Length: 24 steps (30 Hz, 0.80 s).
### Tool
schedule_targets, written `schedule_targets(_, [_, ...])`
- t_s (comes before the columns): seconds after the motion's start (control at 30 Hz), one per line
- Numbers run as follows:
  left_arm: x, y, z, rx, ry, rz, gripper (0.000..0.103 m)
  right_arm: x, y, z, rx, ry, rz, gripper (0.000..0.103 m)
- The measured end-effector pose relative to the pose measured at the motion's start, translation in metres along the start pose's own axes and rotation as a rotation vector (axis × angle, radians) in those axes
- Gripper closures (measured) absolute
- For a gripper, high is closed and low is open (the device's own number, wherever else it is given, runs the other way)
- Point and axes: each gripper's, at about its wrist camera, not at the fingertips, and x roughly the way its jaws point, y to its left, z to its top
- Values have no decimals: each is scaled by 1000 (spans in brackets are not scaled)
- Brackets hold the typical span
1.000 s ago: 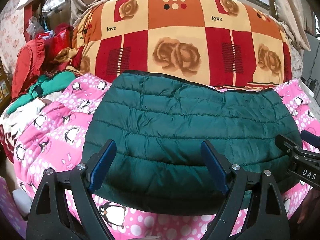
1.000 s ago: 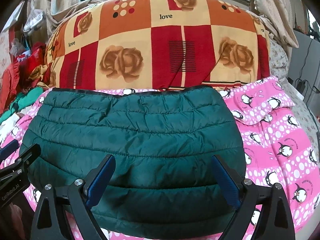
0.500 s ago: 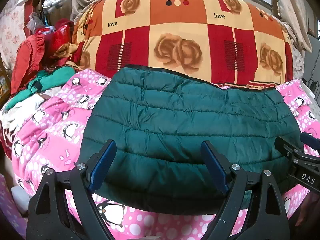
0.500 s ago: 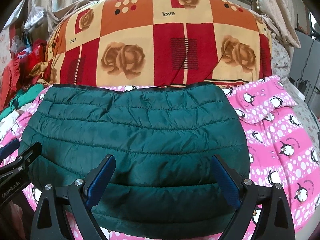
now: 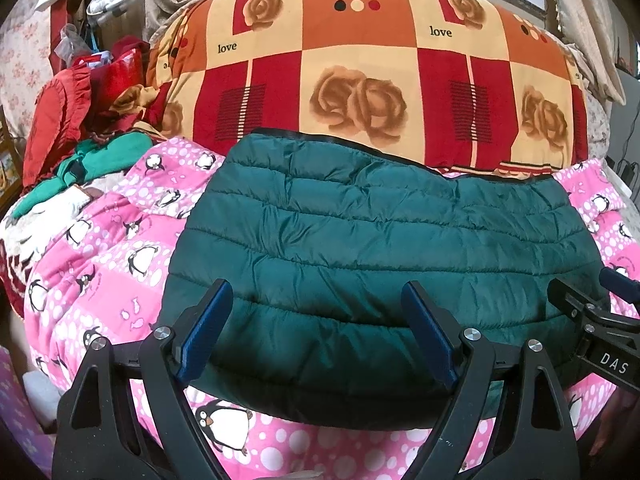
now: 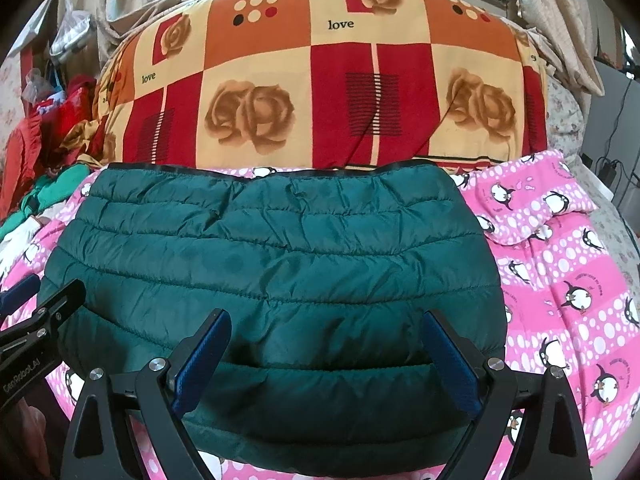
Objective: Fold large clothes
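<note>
Nearest, the left gripper (image 5: pixel 316 336) and the right gripper (image 6: pixel 324 360) hang side by side over the near edge of the green puffer jacket (image 5: pixel 376 256), both with fingers wide apart and nothing between them. The jacket lies flat on the pink penguin blanket (image 5: pixel 104 264), already a compact, tidy rectangle, so the folding looks nearly done or paused between folds. A further fold would probably call for each gripper to drop onto a near corner, pinch the padded edge and carry it toward the far hem. Nothing lies on the jacket. Beyond it a big rose-patterned quilt (image 5: pixel 360 72) butts against the far hem, limiting room there. A heap of red and green clothes (image 5: pixel 80 120) sits far left.
</note>
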Motion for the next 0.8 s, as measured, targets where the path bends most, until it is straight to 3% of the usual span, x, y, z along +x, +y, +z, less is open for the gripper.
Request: schedule_targets(0.8, [3, 1, -1, 0, 10, -1, 17, 1, 1, -1, 8, 7, 7, 9])
